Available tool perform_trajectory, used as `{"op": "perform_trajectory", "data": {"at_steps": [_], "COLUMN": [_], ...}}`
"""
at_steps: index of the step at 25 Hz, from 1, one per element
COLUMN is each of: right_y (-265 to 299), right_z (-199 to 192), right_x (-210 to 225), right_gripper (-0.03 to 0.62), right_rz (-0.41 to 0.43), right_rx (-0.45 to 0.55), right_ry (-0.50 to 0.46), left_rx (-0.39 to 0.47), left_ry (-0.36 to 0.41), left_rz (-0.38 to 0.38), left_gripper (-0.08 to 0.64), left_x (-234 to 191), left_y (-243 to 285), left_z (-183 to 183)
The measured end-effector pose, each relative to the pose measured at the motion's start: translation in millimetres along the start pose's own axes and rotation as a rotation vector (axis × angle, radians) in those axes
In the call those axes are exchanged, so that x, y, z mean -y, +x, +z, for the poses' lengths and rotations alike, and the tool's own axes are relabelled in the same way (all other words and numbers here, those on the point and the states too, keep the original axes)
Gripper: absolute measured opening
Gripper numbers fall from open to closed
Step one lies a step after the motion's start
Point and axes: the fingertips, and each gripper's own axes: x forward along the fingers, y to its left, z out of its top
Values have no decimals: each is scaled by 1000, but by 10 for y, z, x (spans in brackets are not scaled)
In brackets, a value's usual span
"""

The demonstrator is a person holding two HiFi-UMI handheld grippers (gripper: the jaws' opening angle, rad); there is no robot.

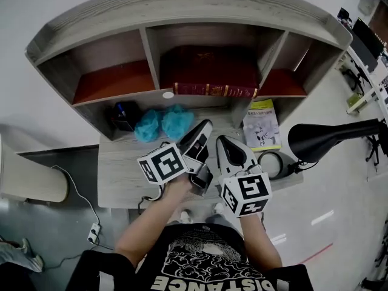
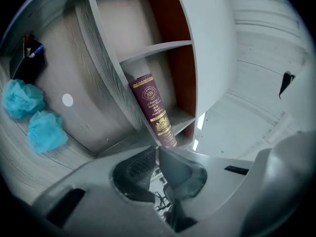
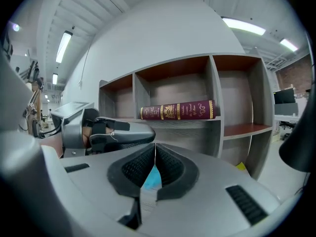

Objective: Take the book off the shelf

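Shelf (image 1: 182, 5) holds one book (image 1: 215, 90), two puffs (image 1: 176, 121) below; left gripper (image 2: 157, 149), right gripper (image 3: 155, 147) closed, empty.

Two fluffy blue balls (image 1: 176, 122) sit side by side at the far part of the grey desk (image 1: 121, 177). A black cup (image 1: 124, 115) with pens stands just left of them. A thin booklet (image 1: 261, 123) lies on the right, near a black lamp (image 1: 327, 139).
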Motion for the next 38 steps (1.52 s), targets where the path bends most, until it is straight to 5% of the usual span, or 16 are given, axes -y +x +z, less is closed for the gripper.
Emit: {"op": "perform_trajectory", "data": {"at_steps": [5, 15, 19, 29, 32, 38], "right_y": [95, 211, 254, 269, 287, 271], "right_z": [64, 86, 72, -25, -47, -30], "right_x": [143, 386, 420, 532, 531, 509], "right_gripper": [17, 17, 17, 17, 17, 17], "right_rz": [57, 128, 147, 155, 156, 161], "right_rx": [4, 1, -5, -17, -20, -20], "right_ry": [-22, -13, -11, 5, 8, 16], "left_rx": [92, 233, 281, 276, 256, 252], "left_ry": [-13, -183, -254, -429, -449, -447], "left_rz": [-1, -7, -3, -11, -1, -16], "left_gripper": [14, 259, 301, 308, 215, 204], "left_x": [14, -26, -87, -112, -121, -86], "left_y": [200, 410, 454, 605, 618, 644], "left_z": [191, 474, 639, 716, 697, 700]}}
